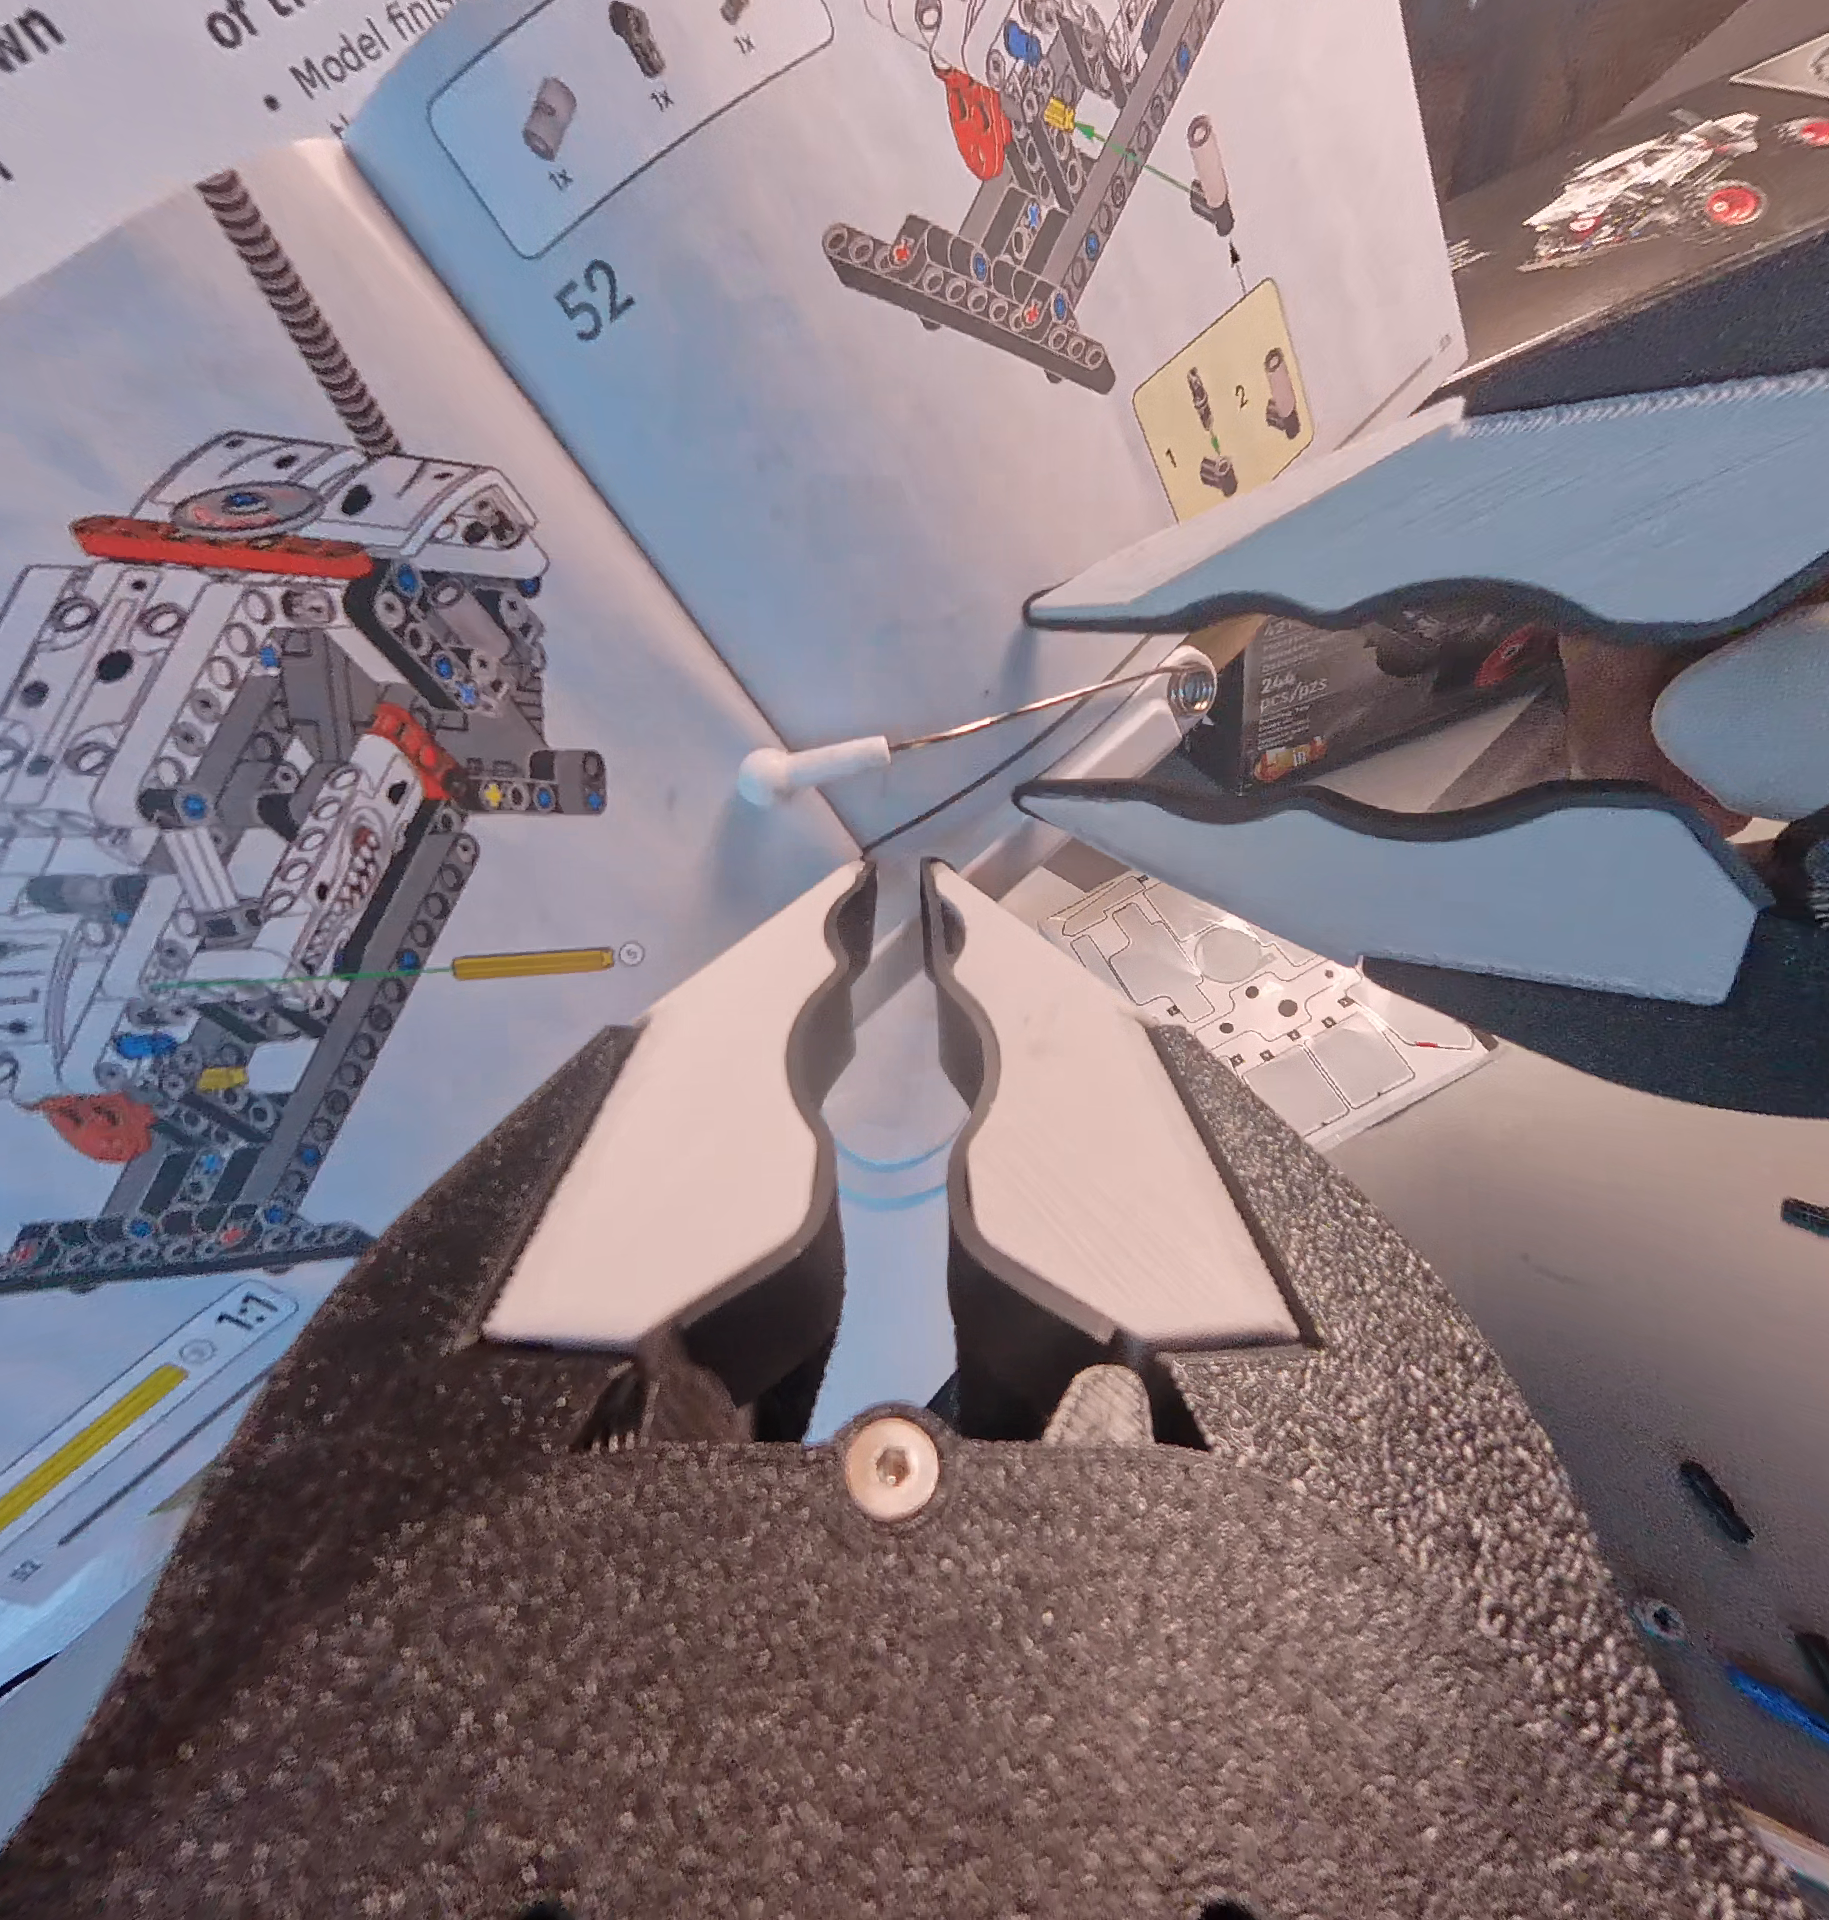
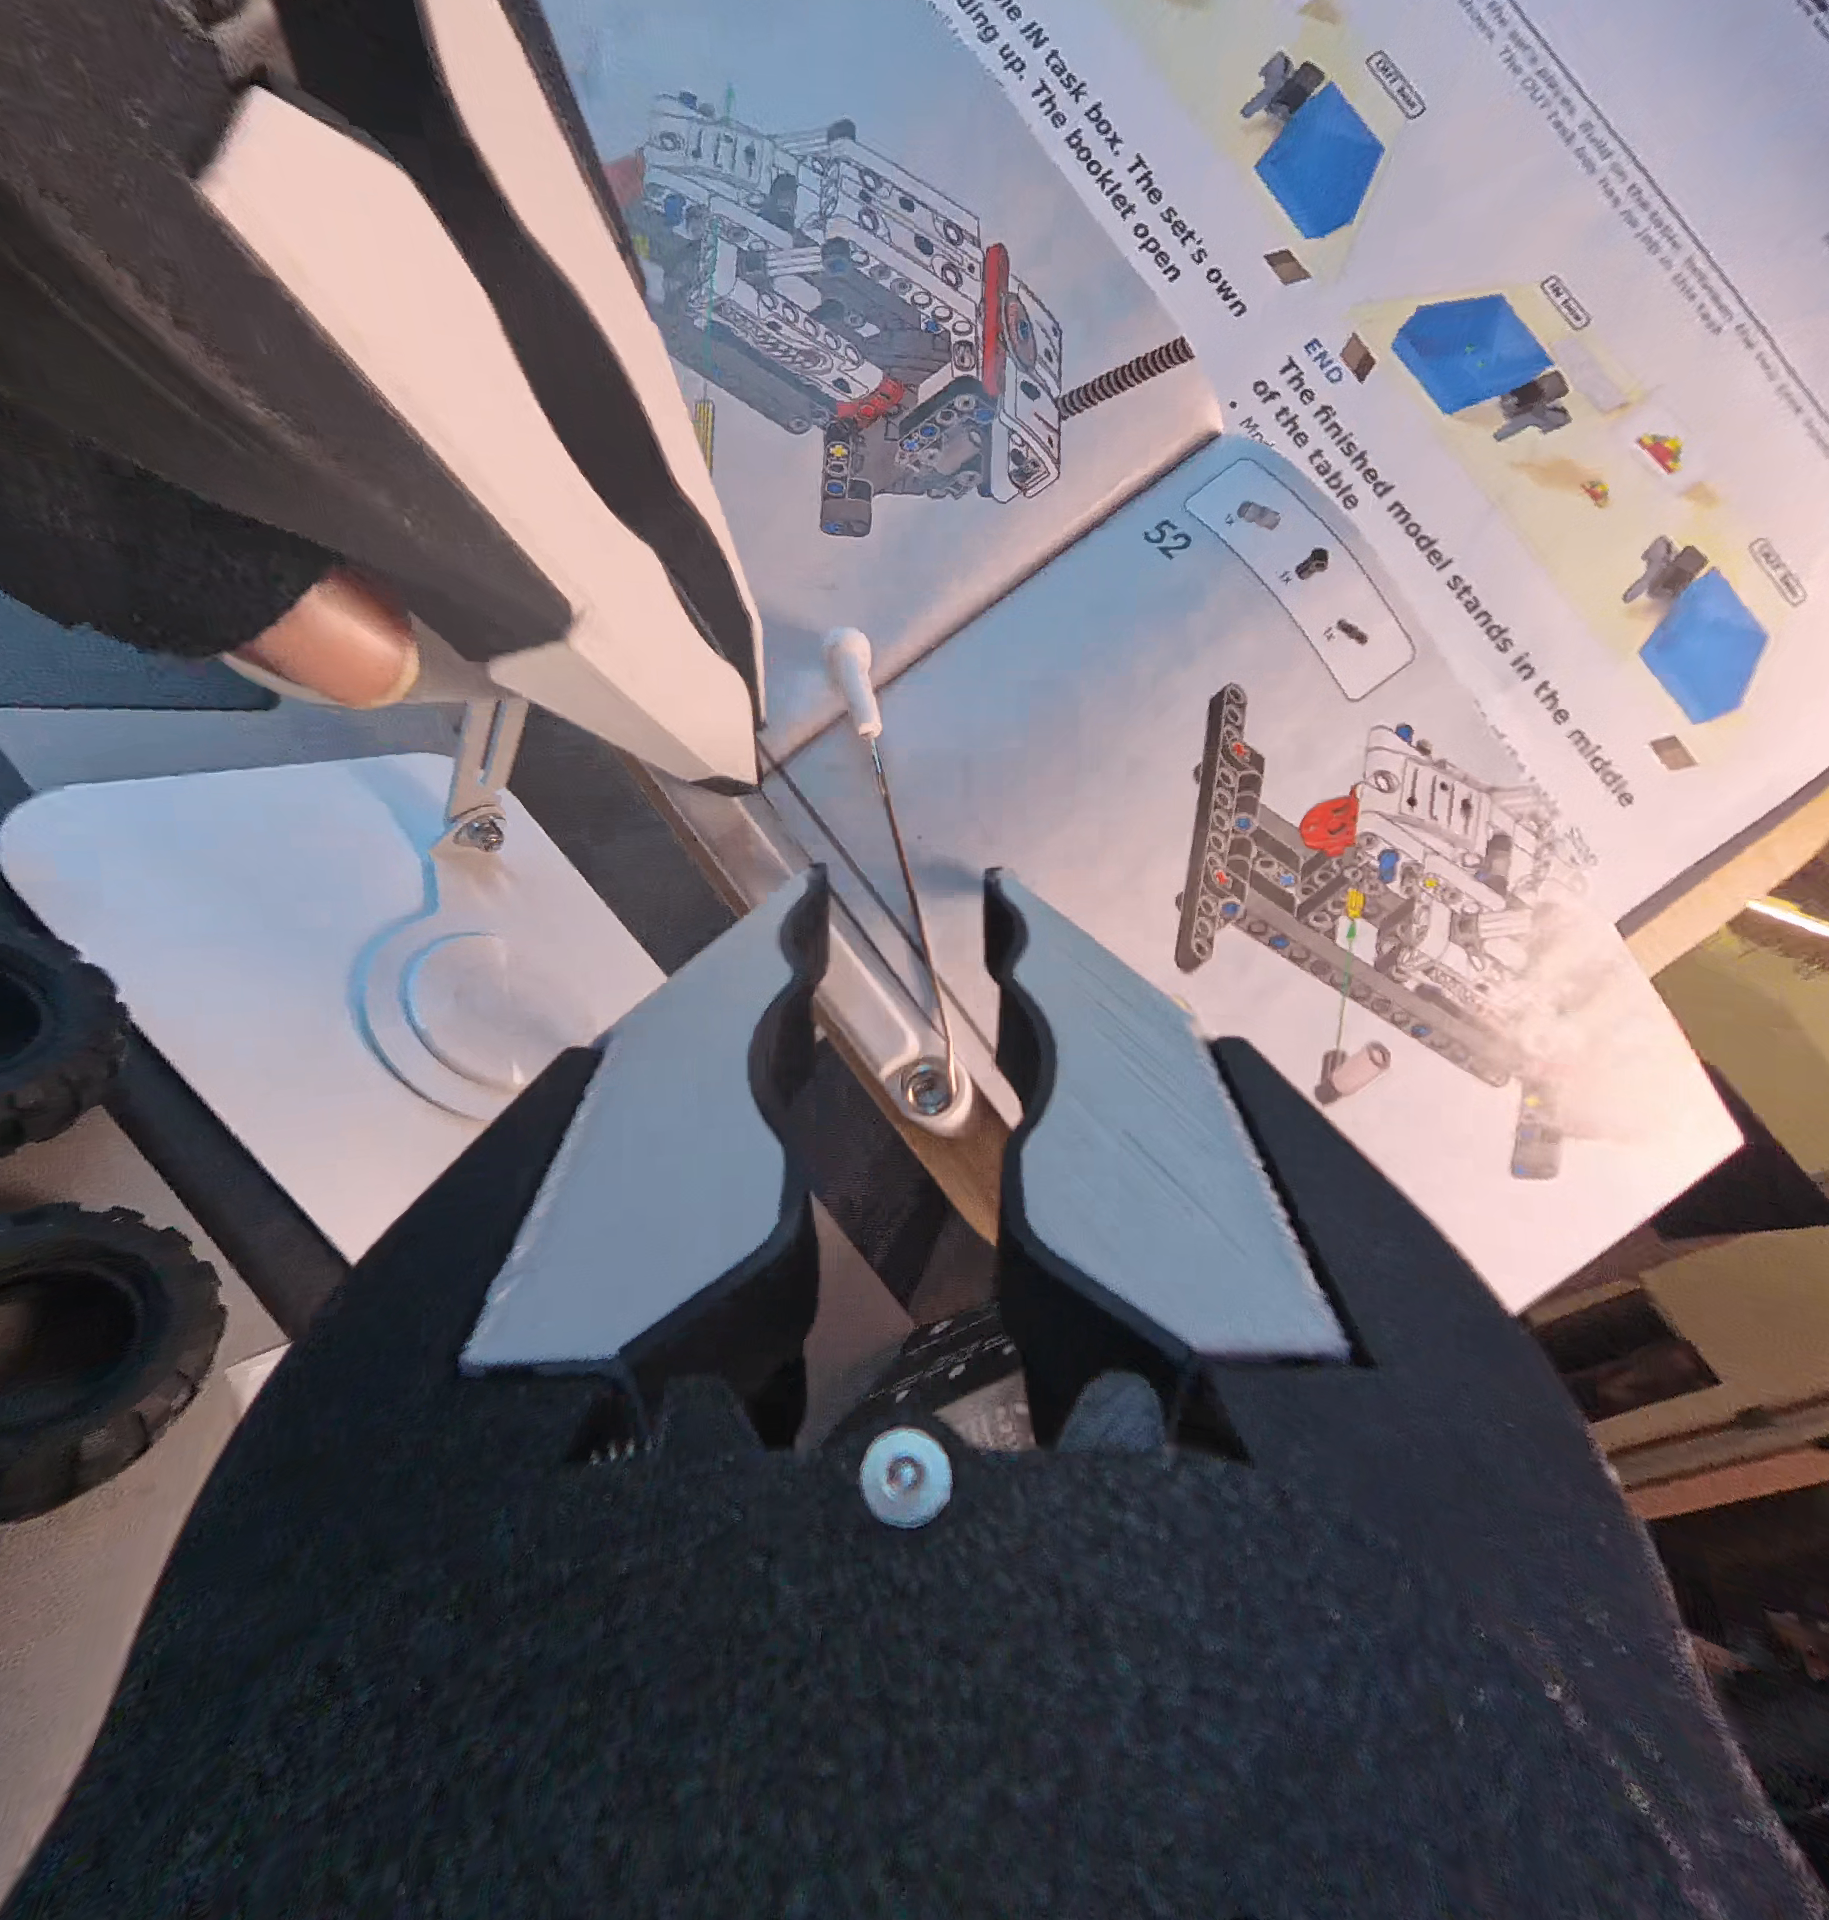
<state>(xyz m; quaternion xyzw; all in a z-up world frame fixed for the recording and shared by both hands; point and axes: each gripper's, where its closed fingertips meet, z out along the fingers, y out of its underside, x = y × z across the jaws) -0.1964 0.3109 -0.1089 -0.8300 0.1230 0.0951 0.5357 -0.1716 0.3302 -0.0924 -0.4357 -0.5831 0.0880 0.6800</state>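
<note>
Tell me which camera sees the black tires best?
The right wrist view. Two black tires sit at its left edge, their knobby treads plain beside the white stand base. The left wrist view shows no tires, only the booklet and both claws.

L tongs (image 1: 897, 883) near-shut over stand ledge, R tongs (image 1: 1029, 712) open by wire clip (image 1: 977, 727), booklet (image 1: 681, 436) behind.

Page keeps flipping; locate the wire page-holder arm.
The wire arm lies on the booklet's right page by the fold, just beyond the right hand-held gripper; left wrist view shows it centre-right.
</note>
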